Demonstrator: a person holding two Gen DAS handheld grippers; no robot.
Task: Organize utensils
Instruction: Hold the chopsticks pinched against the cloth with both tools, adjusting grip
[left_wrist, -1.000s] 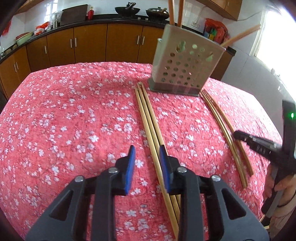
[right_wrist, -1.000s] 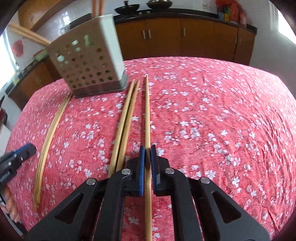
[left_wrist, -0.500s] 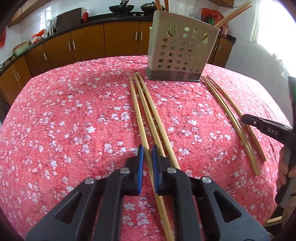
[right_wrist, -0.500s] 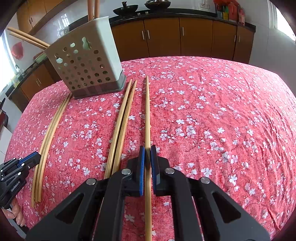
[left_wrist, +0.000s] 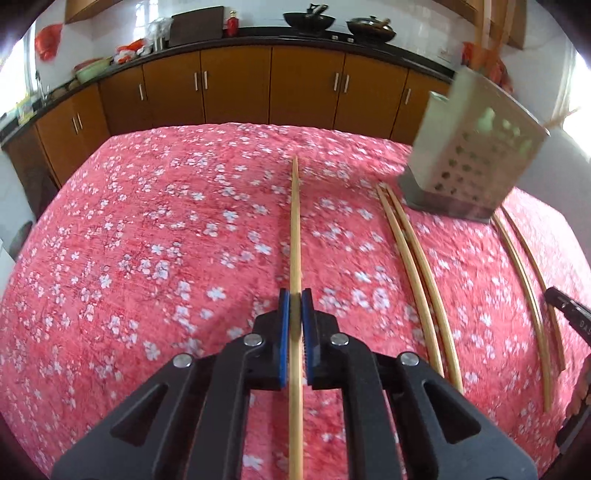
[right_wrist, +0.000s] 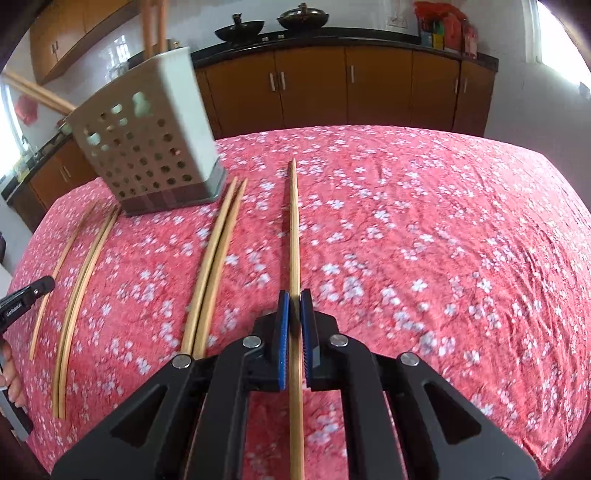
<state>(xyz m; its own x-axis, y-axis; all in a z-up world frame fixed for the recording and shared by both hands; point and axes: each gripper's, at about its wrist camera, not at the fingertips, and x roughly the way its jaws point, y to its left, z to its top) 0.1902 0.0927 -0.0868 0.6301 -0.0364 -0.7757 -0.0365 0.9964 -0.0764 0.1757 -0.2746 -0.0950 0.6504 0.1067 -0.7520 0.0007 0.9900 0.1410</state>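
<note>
My left gripper (left_wrist: 294, 295) is shut on a bamboo chopstick (left_wrist: 294, 221) that points straight ahead over the red flowered cloth. Two more chopsticks (left_wrist: 417, 277) lie to its right, in front of the perforated grey utensil holder (left_wrist: 472, 155), which holds several upright chopsticks. My right gripper (right_wrist: 294, 297) is shut on another chopstick (right_wrist: 293, 221), with a pair (right_wrist: 214, 266) lying just left of it. The holder (right_wrist: 147, 147) stands at the far left in the right wrist view. Each gripper's tip shows at the edge of the other's view: the right gripper (left_wrist: 557, 297) and the left gripper (right_wrist: 40, 288).
The red flowered tablecloth (left_wrist: 147, 240) covers the whole table. Further chopsticks (left_wrist: 524, 280) lie right of the holder. Brown kitchen cabinets (left_wrist: 236, 88) with pans on the counter run behind the table. A person's hand (right_wrist: 11, 373) shows at the left edge.
The left gripper closed on one chopstick of the three and carried it left, away from the other two. The right gripper stayed shut on its chopstick, now a little further from its pair.
</note>
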